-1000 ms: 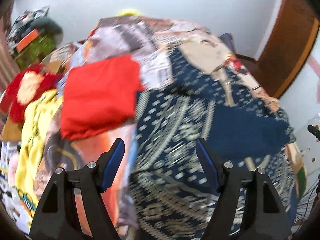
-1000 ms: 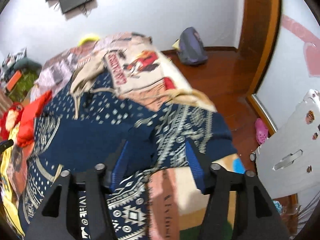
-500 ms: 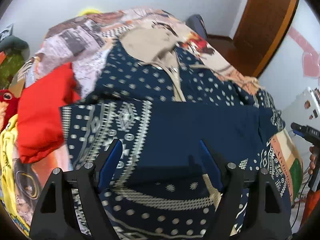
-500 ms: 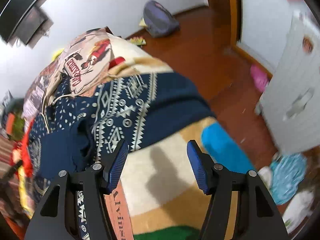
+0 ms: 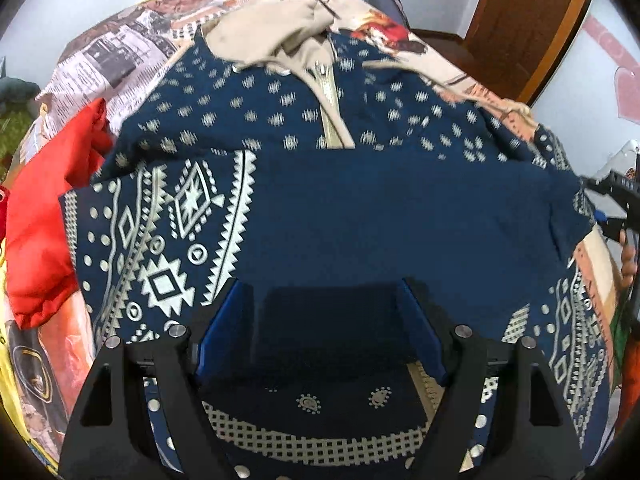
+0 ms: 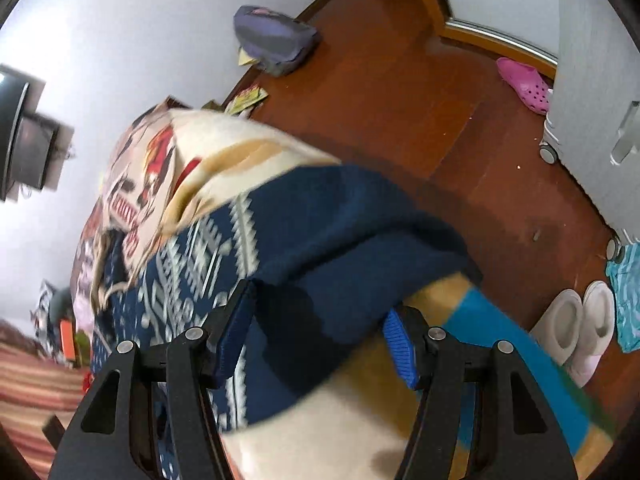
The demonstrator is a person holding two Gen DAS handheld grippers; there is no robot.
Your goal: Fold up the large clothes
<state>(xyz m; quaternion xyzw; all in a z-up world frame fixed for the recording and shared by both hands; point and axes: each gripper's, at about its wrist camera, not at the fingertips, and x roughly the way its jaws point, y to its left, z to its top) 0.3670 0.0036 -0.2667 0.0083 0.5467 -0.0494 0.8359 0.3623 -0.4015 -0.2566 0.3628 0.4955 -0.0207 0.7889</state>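
Observation:
A navy hoodie with a cream pattern lies spread on the bed, its beige hood at the far end and one sleeve folded across the chest. My left gripper is open just above the hoodie's lower front. In the right wrist view the hoodie's other sleeve hangs over the bed's edge. My right gripper is open with the sleeve's end between its jaws. The right gripper also shows at the right edge of the left wrist view.
A folded red garment and yellow cloth lie left of the hoodie on the printed bedspread. Beyond the bed is wooden floor with a grey backpack, a pink clog, white slippers and a white wheeled cabinet.
My left gripper has swung right from the red garment to over the hoodie's middle. My right gripper has swung right and tilted down to the sleeve at the bed's edge.

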